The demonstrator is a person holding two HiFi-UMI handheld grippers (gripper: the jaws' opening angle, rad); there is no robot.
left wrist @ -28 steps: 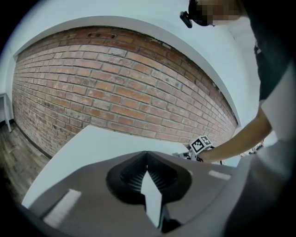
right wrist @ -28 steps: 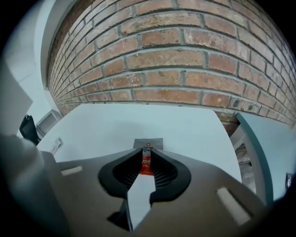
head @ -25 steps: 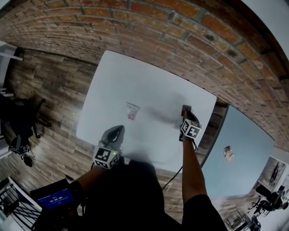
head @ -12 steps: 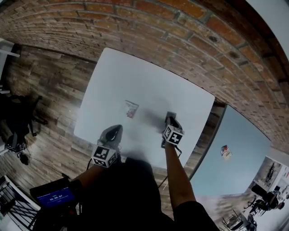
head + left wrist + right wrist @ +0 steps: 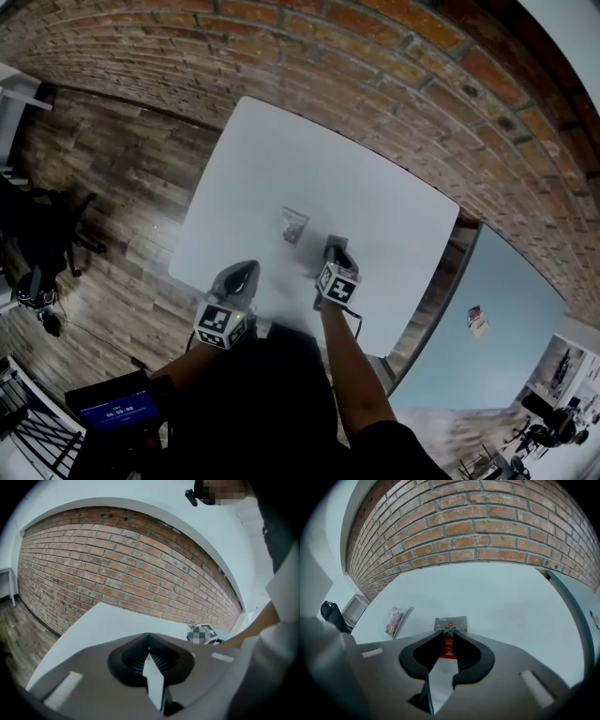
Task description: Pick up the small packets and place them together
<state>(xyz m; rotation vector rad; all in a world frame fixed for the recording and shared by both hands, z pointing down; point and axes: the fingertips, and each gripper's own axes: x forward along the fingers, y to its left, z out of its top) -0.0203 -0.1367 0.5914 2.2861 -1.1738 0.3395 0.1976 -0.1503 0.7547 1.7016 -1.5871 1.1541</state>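
Right gripper [image 5: 449, 634] had its jaws clamped on the grey-and-red packet [image 5: 450, 623], and its own view gave me the best look at that. The jaws were closed on the red lower part, and the grey top strip stuck out past the tips. I could not read the print on that strip, and everything below the pinch was swallowed by the jaws. In the head view this packet was hidden behind the gripper body, so I could not tell whether it touched the white table [image 5: 375, 187] or hung just over it.

The clear packet [image 5: 293, 225] lay flat on the table, near the right gripper and to its left, apart from the gripped one. It seemed to have something pink inside, but the contents were too blurred for me to name.

Left gripper [image 5: 149, 651] had its jaws pressed together with nothing between them. In the head view it sat by the table's near edge, well apart from both packets. Its own view showed me little of the tabletop. The gripper's grey body blocked the lower half, and the person's forearm [image 5: 255, 623] cut off the right side, so both packets were out of its sight. A brick wall [image 5: 487, 527] ran behind the table's far edge.
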